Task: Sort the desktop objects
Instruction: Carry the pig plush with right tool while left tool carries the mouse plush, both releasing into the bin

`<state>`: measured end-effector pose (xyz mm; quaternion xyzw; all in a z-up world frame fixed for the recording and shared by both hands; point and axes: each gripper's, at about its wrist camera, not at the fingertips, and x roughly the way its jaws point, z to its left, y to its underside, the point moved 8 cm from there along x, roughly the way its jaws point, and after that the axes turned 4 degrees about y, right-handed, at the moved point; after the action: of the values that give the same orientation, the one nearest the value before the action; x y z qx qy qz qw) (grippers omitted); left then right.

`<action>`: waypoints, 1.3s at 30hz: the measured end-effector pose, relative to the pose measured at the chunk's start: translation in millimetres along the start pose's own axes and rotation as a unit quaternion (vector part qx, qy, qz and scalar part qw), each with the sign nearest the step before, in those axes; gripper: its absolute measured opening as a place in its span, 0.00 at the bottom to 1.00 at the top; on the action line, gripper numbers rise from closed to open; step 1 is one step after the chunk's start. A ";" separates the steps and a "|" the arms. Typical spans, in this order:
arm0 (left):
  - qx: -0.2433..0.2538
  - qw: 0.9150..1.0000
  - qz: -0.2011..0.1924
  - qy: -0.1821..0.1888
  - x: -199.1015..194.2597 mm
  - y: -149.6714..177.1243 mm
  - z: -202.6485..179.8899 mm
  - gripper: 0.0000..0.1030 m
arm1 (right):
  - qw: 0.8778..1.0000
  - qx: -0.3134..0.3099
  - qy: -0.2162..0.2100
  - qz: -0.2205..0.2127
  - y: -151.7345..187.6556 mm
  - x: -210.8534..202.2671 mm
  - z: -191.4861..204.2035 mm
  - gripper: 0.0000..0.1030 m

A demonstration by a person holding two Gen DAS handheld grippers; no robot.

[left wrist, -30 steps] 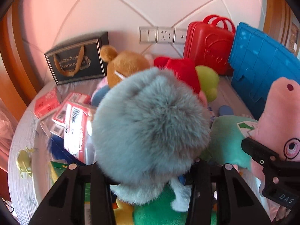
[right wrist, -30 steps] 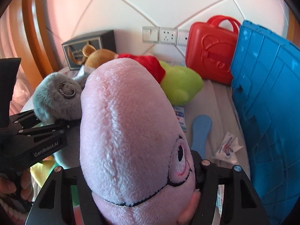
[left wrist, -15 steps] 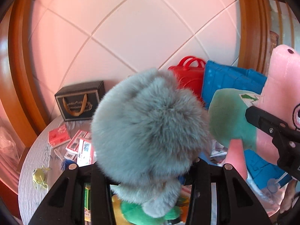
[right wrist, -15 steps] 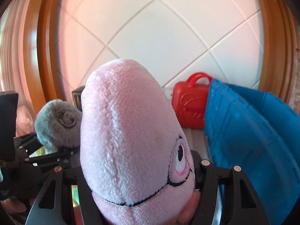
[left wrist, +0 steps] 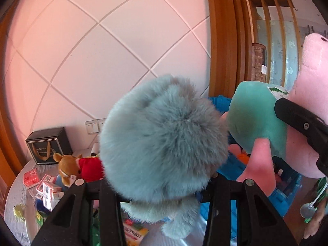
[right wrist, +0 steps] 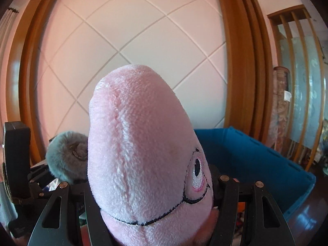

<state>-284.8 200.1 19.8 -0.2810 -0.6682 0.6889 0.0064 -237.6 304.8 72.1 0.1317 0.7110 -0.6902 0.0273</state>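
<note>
A fluffy grey-blue plush [left wrist: 164,143] fills the left wrist view, high above the table, with my left gripper [left wrist: 157,188] shut on its lower body. A pink pig plush [right wrist: 143,143] sits head-up in my right gripper [right wrist: 151,188], which is shut on it. In the left wrist view the pig [left wrist: 307,61], in a teal dress, hangs at the right with one of the right gripper's black fingers [left wrist: 303,127] across it. A blue crate [right wrist: 256,160] lies just beyond and below both toys. The grey plush [right wrist: 65,155] shows left of the pig.
Down on the round table [left wrist: 12,194] lie a brown bear plush in a red shirt [left wrist: 69,164], a black gift box [left wrist: 49,145], several card packs [left wrist: 47,186] and a small yellow-green toy [left wrist: 18,210]. A tiled wall with wooden frames stands behind.
Both grippers have risen and swung right with their plush toys. The table and its clutter have dropped to the lower left, and the blue crate now lies under the toys.
</note>
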 end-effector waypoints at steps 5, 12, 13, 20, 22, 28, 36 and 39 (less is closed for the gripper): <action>0.015 1.000 -0.017 0.017 22.8 -26.5 -68.2 0.40 | 0.999 0.009 0.030 -0.013 -9.5 -8.8 -78.4 0.62; 0.027 0.999 -0.002 0.025 53.2 -42.5 -136.1 0.40 | 0.999 0.011 0.044 -0.009 -10.4 25.3 -161.7 0.62; 0.031 0.999 0.004 0.021 58.0 -41.9 -142.0 0.40 | 0.999 0.012 0.045 -0.006 -9.4 33.1 -173.2 0.62; 0.031 0.999 0.037 0.013 75.3 -33.8 -160.2 0.42 | 0.998 0.022 0.052 0.019 1.7 71.5 -221.2 0.64; 0.029 0.999 0.041 0.012 77.7 -31.5 -161.9 0.49 | 0.998 0.022 0.062 0.021 4.3 76.4 -234.0 0.69; 0.041 0.999 0.032 -0.009 68.3 -28.6 -167.8 0.88 | 0.997 0.031 0.072 0.017 7.5 71.0 -251.7 1.00; 0.024 0.999 0.017 -0.034 40.5 -30.8 -148.0 0.95 | 0.996 0.059 0.052 0.038 20.2 53.0 -242.8 1.00; 0.013 0.999 0.015 -0.042 27.4 -26.7 -134.0 0.95 | 0.996 0.053 0.052 0.043 20.8 39.9 -232.9 1.00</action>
<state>-264.6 336.3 41.0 -0.2620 -0.6543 0.7089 -0.0284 -238.1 541.2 53.6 0.1993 0.6674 -0.7174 0.0132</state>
